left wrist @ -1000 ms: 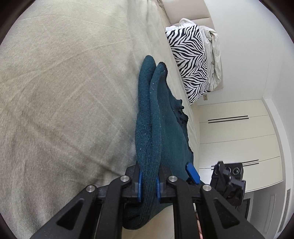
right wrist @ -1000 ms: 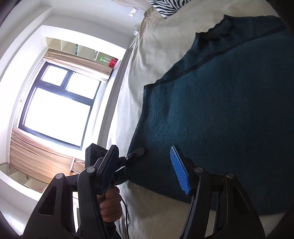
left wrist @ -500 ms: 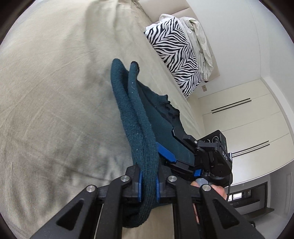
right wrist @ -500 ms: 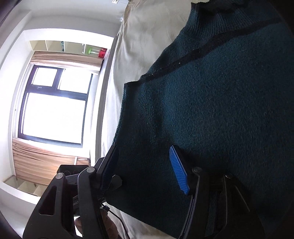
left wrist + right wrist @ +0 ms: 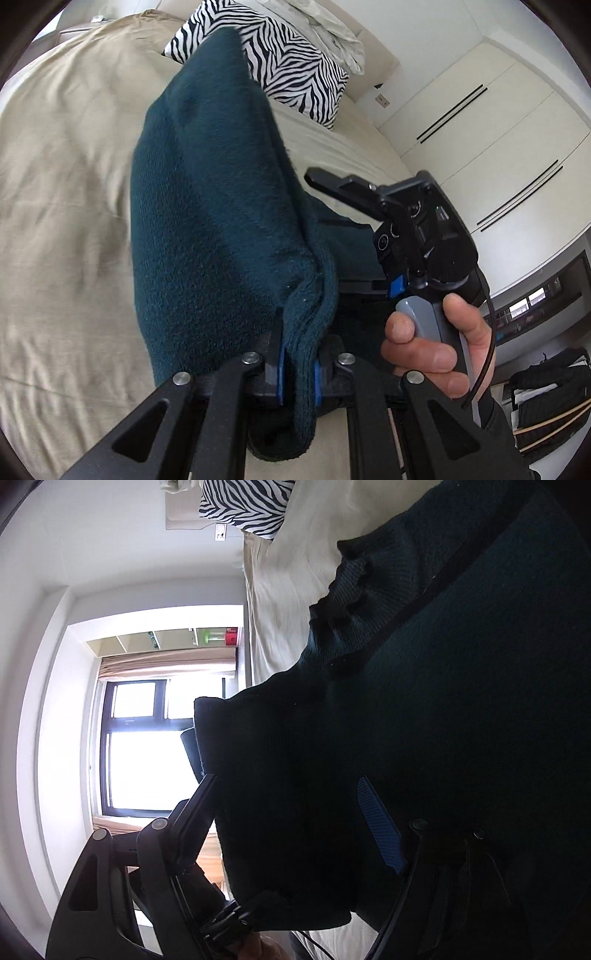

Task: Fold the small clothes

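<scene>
While lifted over beige bed (image 5: 66,192):
Sweater (image 5: 221,206): teal knit, edge raised, rest on bedding.
Left gripper (image 5: 298,369): pinching sweater edge.
Right gripper (image 5: 295,819): jaws opening, sweater between, apparently unpressed.
Writing: none legible.

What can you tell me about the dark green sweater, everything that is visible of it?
The sweater is a dark teal, fuzzy knit with a ribbed collar and a dark seam. Part of it lies on the beige bed; another part is lifted and hangs as a fold. The left tongs are shut on a bunched, thick edge of it. The right tongs are opening, with cloth between their fingers; the pads do not visibly press it.
</scene>
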Motion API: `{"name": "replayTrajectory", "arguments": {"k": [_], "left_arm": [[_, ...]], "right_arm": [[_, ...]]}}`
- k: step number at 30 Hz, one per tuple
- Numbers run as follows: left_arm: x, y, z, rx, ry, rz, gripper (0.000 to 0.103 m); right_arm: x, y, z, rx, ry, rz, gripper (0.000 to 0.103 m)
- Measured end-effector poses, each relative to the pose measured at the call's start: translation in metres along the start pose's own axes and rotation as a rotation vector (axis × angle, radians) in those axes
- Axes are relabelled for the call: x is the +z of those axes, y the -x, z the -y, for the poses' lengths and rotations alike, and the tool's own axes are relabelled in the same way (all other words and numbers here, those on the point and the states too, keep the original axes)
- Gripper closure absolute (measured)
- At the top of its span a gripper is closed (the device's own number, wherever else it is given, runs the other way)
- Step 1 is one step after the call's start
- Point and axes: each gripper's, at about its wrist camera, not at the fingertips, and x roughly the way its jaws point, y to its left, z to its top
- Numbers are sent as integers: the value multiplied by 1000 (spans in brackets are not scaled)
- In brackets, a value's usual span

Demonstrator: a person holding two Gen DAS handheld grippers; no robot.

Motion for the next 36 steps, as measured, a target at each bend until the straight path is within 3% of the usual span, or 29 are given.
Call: {"name": "replayTrajectory", "arguments": {"k": [8, 12, 13, 17, 20, 28, 36], "left_arm": [[-23, -59, 24, 41, -51, -78, 88], [-18, -62, 21, 41, -47, -74, 88], [-18, -60, 22, 41, -46, -73, 88], [-19, -60, 28, 60, -56, -72, 88], [-20, -65, 39, 77, -60, -73, 88], [-19, -71, 61, 70, -82, -79, 88], [-20, -98, 121, 26, -156, -94, 88]], "right_arm": [[12, 66, 19, -18, 28, 75, 25], [10, 57, 12, -172, 116, 49, 26], [11, 56, 10, -192, 128, 49, 31], [16, 42, 15, -252, 127, 70, 69], [22, 43, 22, -294, 119, 107, 83], [21, 70, 12, -368, 201, 126, 91], [32, 128, 1, -452, 238, 139, 91]]}}
